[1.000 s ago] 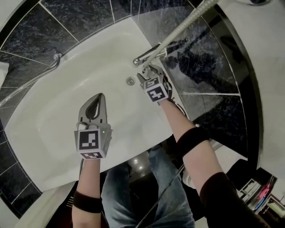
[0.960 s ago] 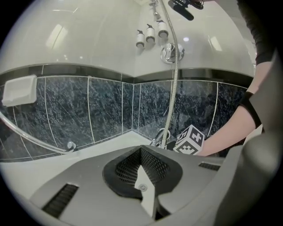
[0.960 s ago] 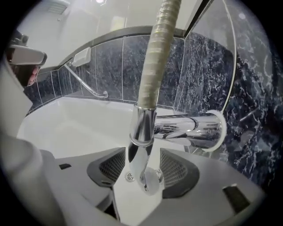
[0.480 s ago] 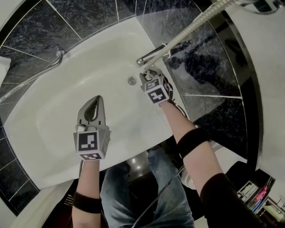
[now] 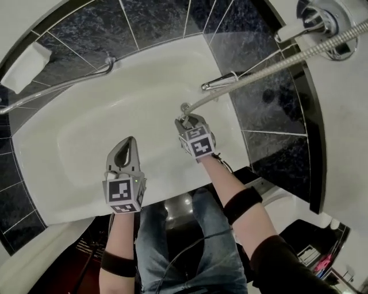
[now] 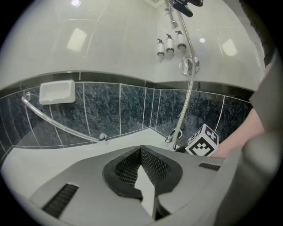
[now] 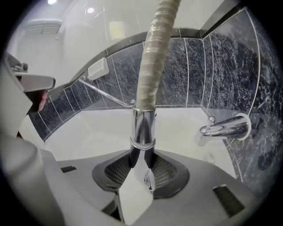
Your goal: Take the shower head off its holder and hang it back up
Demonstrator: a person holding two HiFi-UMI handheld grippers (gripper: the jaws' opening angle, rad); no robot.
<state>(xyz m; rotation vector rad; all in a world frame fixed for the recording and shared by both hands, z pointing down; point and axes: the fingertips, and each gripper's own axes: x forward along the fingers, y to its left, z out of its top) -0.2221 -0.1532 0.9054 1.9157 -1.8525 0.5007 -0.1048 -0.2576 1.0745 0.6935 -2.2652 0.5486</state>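
- The right gripper (image 7: 141, 165) is clamped on the chrome tubular handle end of the shower head (image 7: 143, 128). Its pads pinch the metal just below the collar, probably so the round stem cannot slip.
- The ribbed silver metal hose (image 7: 152, 57) rises straight up from those jaws. The spray face itself is out of sight.
- The left gripper (image 5: 125, 143) has its jaws together on nothing and hangs beside the right one over the white bathtub (image 5: 86, 126), likely kept in reserve.
- A dark bracket on the wall rail (image 6: 183, 6), probably the holder, sits high above both grippers, so rehanging calls for a long lift.
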